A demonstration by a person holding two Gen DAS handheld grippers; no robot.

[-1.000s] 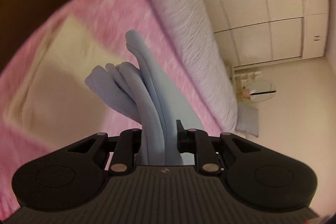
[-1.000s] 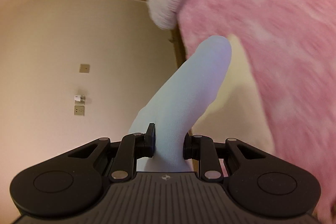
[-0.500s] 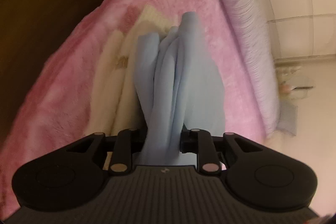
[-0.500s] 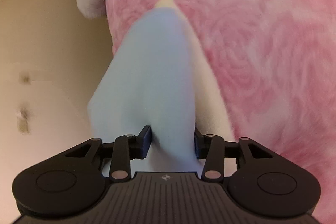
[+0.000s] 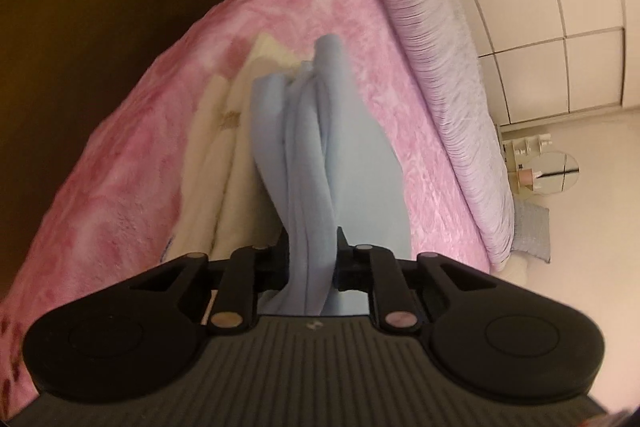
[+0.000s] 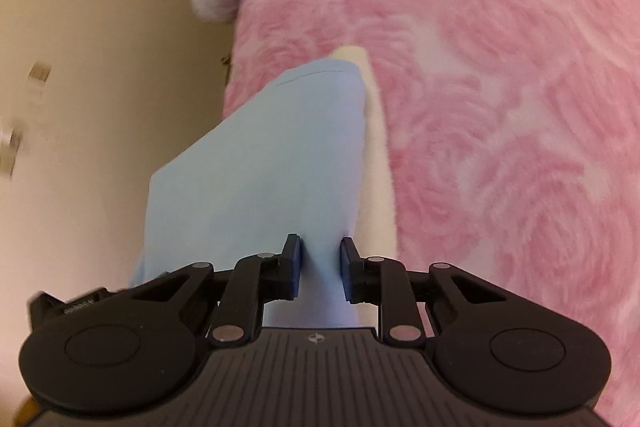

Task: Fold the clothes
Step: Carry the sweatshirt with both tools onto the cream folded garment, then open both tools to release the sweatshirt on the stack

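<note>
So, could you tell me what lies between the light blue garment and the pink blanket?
A cream garment lies between the light blue garment and pink blanket, clearest in the left wrist view.

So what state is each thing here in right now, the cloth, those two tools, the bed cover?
Light blue garment: bunched into folds, lifted, pinched at two places.
Left tool: shut on the light blue garment; jaws have just been closing.
Right tool: shut on the light blue garment; jaws have just been closing.
Cream garment: lying flat.
Pink blanket: spread out.

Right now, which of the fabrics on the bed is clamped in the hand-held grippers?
The light blue garment; both the left hand-held gripper and the right hand-held gripper pinch it. The cream garment lies flat on the pink blanket.
</note>
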